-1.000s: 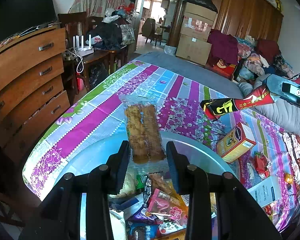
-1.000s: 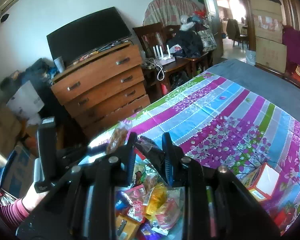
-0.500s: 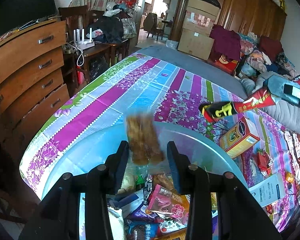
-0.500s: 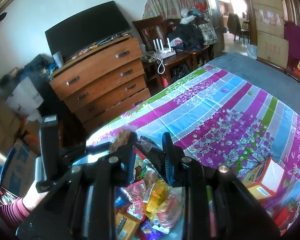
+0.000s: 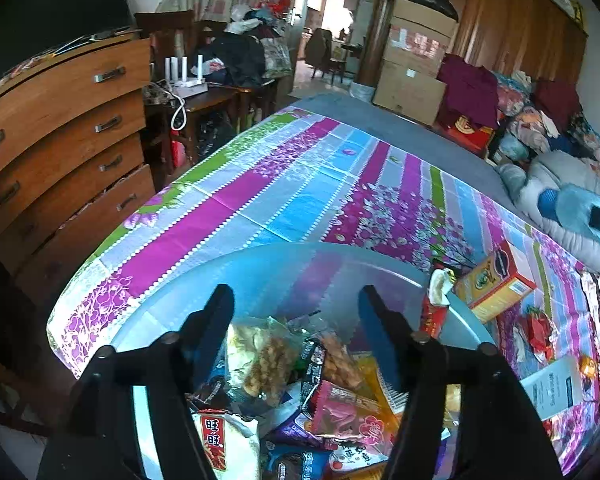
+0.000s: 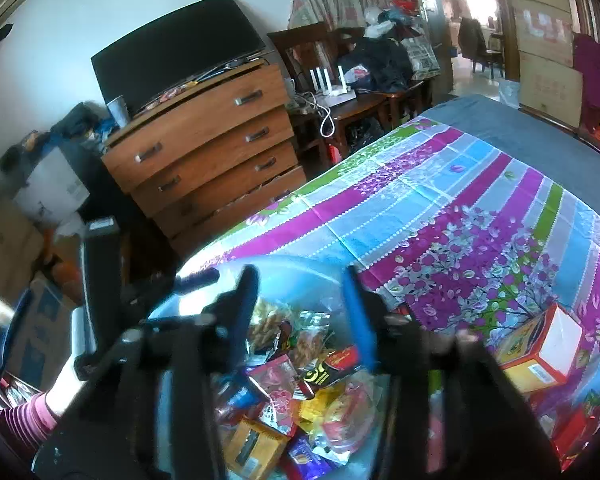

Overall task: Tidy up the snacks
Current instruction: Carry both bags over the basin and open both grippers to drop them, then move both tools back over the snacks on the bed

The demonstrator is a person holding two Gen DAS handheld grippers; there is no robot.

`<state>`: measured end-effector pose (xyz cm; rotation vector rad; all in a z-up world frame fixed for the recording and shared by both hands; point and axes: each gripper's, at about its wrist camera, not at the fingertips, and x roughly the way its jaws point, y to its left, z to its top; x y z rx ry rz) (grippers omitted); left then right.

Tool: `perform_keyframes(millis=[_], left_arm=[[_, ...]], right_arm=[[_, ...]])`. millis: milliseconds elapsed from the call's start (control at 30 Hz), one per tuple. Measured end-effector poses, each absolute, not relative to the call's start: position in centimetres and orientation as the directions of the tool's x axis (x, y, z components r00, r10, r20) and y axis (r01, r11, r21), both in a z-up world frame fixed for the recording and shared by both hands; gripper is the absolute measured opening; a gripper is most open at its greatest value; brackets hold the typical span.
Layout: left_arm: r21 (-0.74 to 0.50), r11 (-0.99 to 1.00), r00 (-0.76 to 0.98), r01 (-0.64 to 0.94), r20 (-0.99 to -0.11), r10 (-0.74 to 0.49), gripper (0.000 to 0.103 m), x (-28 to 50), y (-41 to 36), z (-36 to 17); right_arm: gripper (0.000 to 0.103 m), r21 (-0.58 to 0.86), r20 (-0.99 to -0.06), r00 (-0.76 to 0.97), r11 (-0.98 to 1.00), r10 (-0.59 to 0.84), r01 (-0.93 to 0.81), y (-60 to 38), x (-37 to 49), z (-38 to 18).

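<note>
Hovering over the snack bin (image 5: 284,268), both grippers' fingers (image 5: 220,320) just opened, empty.

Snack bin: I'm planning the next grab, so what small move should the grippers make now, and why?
Probably swing the right gripper toward the yellow box on the cloth. Both grippers' jaws have just been opening and nothing sits between them; the left gripper hangs over the snack bin, where packets already lie.

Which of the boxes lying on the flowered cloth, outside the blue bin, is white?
The flat white box near the cloth's edge, with dark print on it. The other box beside the bin is yellow and orange.
</note>
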<state>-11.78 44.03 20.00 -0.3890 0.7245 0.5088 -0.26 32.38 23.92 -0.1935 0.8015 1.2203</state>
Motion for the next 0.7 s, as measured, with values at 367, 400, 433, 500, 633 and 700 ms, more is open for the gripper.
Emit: perform_keyframes(millis=[367, 400, 433, 500, 633, 700], left_arm=[[-0.143, 0.797, 0.621, -0.586, -0.711, 0.329, 0.069, -11.9, 43.9, 19.6], [-0.144, 0.797, 0.622, -0.587, -0.711, 0.329, 0.069, -11.9, 43.8, 19.7], [-0.144, 0.797, 0.622, -0.587, -0.71, 0.33, 0.069, -11.9, 43.9, 19.7], [-0.147, 0.795, 0.622, -0.589, -0.71, 0.33, 0.069, -12.0, 43.6, 19.6], [-0.159, 0.798, 0.635, -0.582, -0.702, 0.323, 0.069, -12.6, 42.7, 19.9], [-0.169, 0.8, 0.652, -0.576, -0.685, 0.325, 0.069, -13.3, 42.1, 20.2]], right_arm=[[0.083, 0.31, -0.631, 0.11, 0.379, 0.768, -0.872, 30.7, -1.0, 22.8], [0.083, 0.315, -0.628, 0.107, 0.378, 0.77, -0.87, 30.4, -1.2, 22.8], [0.083, 0.319, -0.625, 0.106, 0.377, 0.773, -0.87, 30.1, -1.3, 22.8], [0.083, 0.321, -0.619, 0.104, 0.371, 0.778, -0.871, 29.4, -1.8, 22.8], [0.083, 0.322, -0.6, 0.097, 0.35, 0.794, -0.88, 27.0, -3.5, 22.9], [0.083, 0.328, -0.585, 0.093, 0.341, 0.805, -0.881, 25.4, -4.6, 22.8]])
